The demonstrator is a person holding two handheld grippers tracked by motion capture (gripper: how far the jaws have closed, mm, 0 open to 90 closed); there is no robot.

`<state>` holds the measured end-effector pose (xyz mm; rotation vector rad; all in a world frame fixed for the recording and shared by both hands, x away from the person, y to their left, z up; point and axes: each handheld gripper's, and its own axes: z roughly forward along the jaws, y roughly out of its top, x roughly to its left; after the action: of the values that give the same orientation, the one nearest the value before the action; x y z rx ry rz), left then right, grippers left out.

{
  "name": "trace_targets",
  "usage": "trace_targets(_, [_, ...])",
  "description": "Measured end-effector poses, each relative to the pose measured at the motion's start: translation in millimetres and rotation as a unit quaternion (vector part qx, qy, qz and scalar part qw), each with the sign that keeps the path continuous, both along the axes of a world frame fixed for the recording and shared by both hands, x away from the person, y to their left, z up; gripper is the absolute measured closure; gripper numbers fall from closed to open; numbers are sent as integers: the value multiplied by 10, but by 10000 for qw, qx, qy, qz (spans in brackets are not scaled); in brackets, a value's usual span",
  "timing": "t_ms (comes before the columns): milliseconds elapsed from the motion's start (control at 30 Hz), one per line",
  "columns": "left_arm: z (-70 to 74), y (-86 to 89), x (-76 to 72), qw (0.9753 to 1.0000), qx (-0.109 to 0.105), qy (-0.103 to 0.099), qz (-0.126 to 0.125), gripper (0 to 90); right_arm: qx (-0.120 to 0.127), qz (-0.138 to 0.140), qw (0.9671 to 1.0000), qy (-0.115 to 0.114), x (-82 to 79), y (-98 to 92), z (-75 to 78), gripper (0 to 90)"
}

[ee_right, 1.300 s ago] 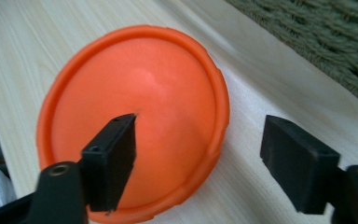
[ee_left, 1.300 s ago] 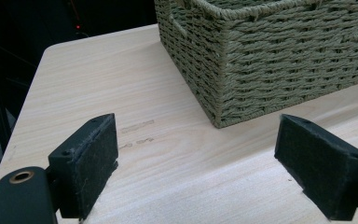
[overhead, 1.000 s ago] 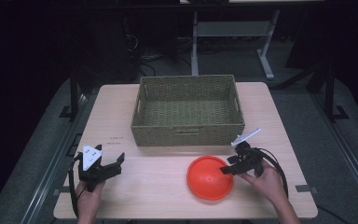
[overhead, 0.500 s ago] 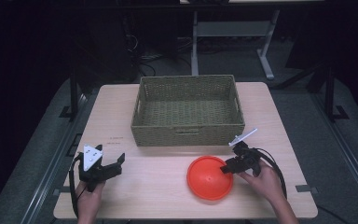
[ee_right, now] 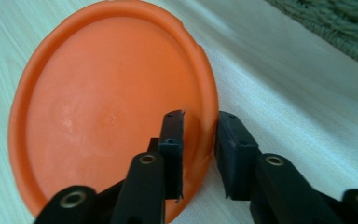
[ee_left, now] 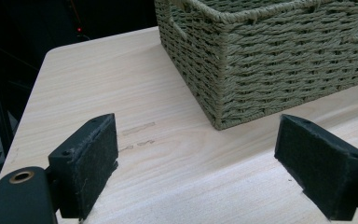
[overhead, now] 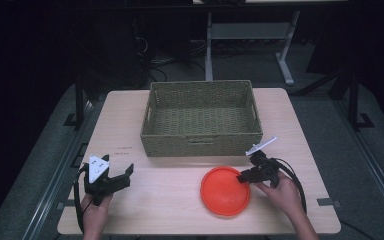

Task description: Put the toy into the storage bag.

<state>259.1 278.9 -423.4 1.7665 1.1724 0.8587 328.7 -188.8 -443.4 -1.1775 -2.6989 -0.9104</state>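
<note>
From the high view, my right hand [overhead: 284, 192] lay near the desk's front right corner, and its right gripper [overhead: 245, 176] pointed left, reaching the right rim of the orange plate [overhead: 225, 190]. The plate lay flat near the front edge, right of the middle. My left hand [overhead: 96, 212] sat at the front left corner, and the left gripper [overhead: 122, 175] aimed toward the middle of the desk [overhead: 130, 125], with bare wood ahead of it. The woven basket [overhead: 202, 142] stood at the back middle, just behind the plate.

In the left gripper view, my left gripper [ee_left: 196, 158] stood wide open with nothing between its pads, facing the basket's [ee_left: 270, 60] near corner over bare desk [ee_left: 93, 88].

In the right gripper view, my right gripper [ee_right: 199, 144] straddled the plate's [ee_right: 102, 116] rim, one jaw over the inside, one outside. Whether the pads pressed the rim, I could not tell. The basket [ee_right: 340, 28] showed at the top right.
</note>
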Motion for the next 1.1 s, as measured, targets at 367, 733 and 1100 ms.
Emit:
trace_targets(367, [0,-5,-2,10000,10,-26,5,128,250,-42,9997,-24,-39,-37,147,820])
trace_targets(733, [7,6,-13,10000,32,-34,31,128,168,52,9995,-253,-142,13,446,824])
trace_targets(1100, [4,23,-8,10000,-2,-58,75,127,164,-3,9983,-563,-149,13,726,824])
